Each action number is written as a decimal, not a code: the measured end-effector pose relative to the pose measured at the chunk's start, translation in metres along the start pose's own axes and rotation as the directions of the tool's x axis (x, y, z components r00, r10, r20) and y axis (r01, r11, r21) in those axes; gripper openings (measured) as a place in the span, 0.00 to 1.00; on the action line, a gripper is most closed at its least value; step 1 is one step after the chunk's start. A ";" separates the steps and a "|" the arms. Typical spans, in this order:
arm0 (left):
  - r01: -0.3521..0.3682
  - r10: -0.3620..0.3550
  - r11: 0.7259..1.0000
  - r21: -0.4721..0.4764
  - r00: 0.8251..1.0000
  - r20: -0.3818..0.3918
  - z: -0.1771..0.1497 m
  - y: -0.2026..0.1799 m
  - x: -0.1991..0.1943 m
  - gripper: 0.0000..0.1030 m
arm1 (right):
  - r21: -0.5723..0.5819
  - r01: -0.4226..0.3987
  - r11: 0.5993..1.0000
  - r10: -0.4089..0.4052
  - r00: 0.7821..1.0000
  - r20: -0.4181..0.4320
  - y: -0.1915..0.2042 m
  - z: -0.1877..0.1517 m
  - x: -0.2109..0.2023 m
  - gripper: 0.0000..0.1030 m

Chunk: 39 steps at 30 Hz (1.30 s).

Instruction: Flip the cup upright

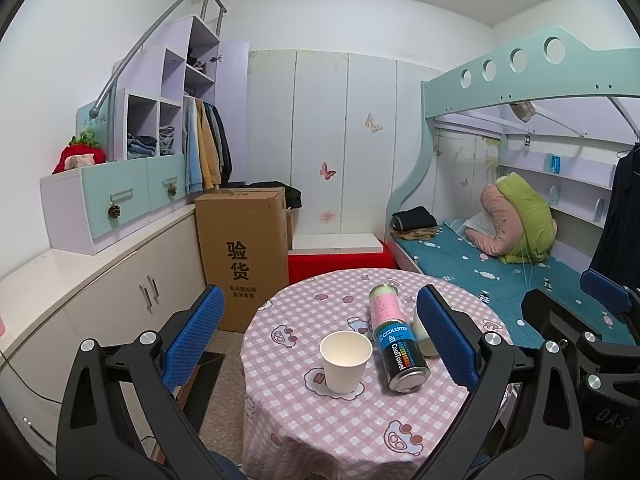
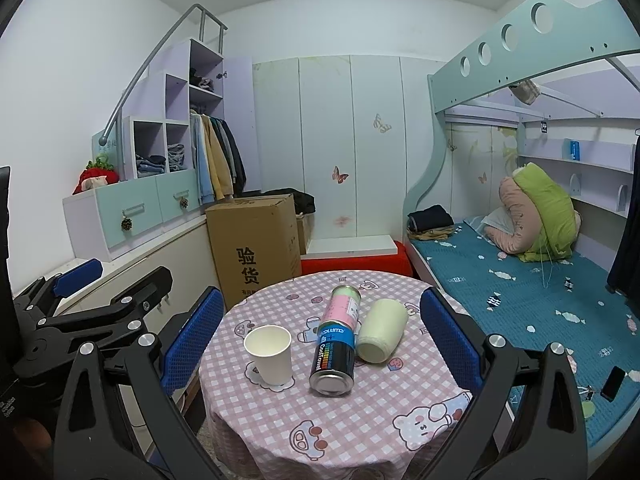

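A white paper cup [image 1: 345, 361] stands upright, mouth up, on the round table with the pink checked cloth [image 1: 312, 432]; it also shows in the right wrist view [image 2: 269, 354]. My left gripper [image 1: 322, 336] is open and empty, held back from the table with the cup between its blue fingers [image 1: 196, 336] in view. My right gripper [image 2: 322, 332] is open and empty, also back from the table [image 2: 320, 432]. Each gripper shows at the edge of the other's view.
A CoolTowel can [image 1: 394, 338] lies on its side right of the cup, also in the right wrist view [image 2: 336, 340]. A pale cylinder [image 2: 382, 330] lies beside it. A cardboard box [image 1: 244, 256] and cabinets stand left, a bed [image 1: 500, 276] right.
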<state>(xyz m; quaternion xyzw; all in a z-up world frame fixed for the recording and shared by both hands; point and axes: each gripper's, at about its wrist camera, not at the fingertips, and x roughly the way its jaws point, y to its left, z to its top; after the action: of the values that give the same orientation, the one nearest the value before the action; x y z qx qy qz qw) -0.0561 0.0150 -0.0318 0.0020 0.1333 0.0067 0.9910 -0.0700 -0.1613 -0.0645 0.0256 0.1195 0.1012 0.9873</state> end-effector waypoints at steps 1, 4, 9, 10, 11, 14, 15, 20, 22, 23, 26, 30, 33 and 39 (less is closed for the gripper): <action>-0.002 0.002 1.000 0.000 1.000 0.000 0.000 0.000 0.000 0.94 | 0.000 0.001 1.000 -0.001 1.000 0.000 0.000 0.000 0.000 0.92; 0.000 0.000 1.000 -0.001 1.000 -0.001 0.000 0.000 0.000 0.94 | 0.000 -0.002 1.000 0.002 1.000 -0.001 0.000 0.000 0.001 0.92; -0.001 0.001 1.000 0.000 1.000 0.000 0.000 0.000 0.001 0.94 | 0.002 -0.002 1.000 0.002 1.000 -0.002 0.000 0.000 0.004 0.92; 0.000 0.000 1.000 0.000 1.000 0.000 0.000 -0.001 0.002 0.94 | 0.001 0.000 1.000 0.000 1.000 -0.002 0.000 0.000 0.005 0.92; 0.000 0.000 1.000 -0.001 1.000 0.000 0.000 0.000 0.001 0.94 | 0.000 0.000 1.000 0.000 1.000 -0.002 0.000 0.000 0.004 0.92; 0.000 0.000 1.000 0.000 1.000 0.001 0.001 -0.001 0.002 0.94 | 0.003 -0.002 1.000 0.002 1.000 -0.001 0.000 0.000 0.004 0.92; 0.000 0.000 1.000 0.000 1.000 0.002 0.000 0.000 0.001 0.94 | 0.003 -0.003 1.000 0.003 1.000 0.000 0.000 0.000 0.004 0.92; -0.002 0.002 1.000 0.001 1.000 0.000 0.001 -0.001 0.002 0.94 | 0.004 -0.004 1.000 0.004 1.000 -0.002 0.000 0.000 0.005 0.92; -0.001 0.001 1.000 0.000 1.000 -0.001 0.001 0.000 0.002 0.94 | 0.004 -0.002 1.000 0.002 1.000 -0.002 0.000 0.000 0.006 0.92; 0.000 0.000 1.000 -0.002 1.000 0.000 0.000 0.000 0.001 0.94 | 0.004 -0.003 1.000 0.003 1.000 -0.002 -0.001 0.000 0.006 0.92; 0.000 0.000 1.000 -0.001 1.000 0.000 0.000 0.000 0.001 0.94 | 0.004 -0.003 1.000 0.003 1.000 -0.002 -0.001 0.000 0.007 0.92; -0.001 0.001 1.000 -0.001 1.000 0.000 0.001 -0.001 0.002 0.94 | 0.005 -0.004 1.000 0.004 1.000 -0.002 -0.001 0.000 0.006 0.92; -0.001 0.001 1.000 0.000 1.000 0.001 0.001 -0.001 0.002 0.94 | 0.004 -0.003 1.000 0.003 1.000 -0.002 -0.001 0.000 0.006 0.92; -0.004 0.004 1.000 0.003 1.000 0.003 0.001 -0.002 0.007 0.94 | 0.005 -0.003 1.000 0.003 1.000 -0.002 -0.001 0.000 0.006 0.92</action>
<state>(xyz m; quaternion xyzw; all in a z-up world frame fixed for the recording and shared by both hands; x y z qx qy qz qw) -0.0494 0.0133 -0.0330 0.0037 0.1320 0.0087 0.9912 -0.0644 -0.1613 -0.0662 0.0281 0.1207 0.1025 0.9870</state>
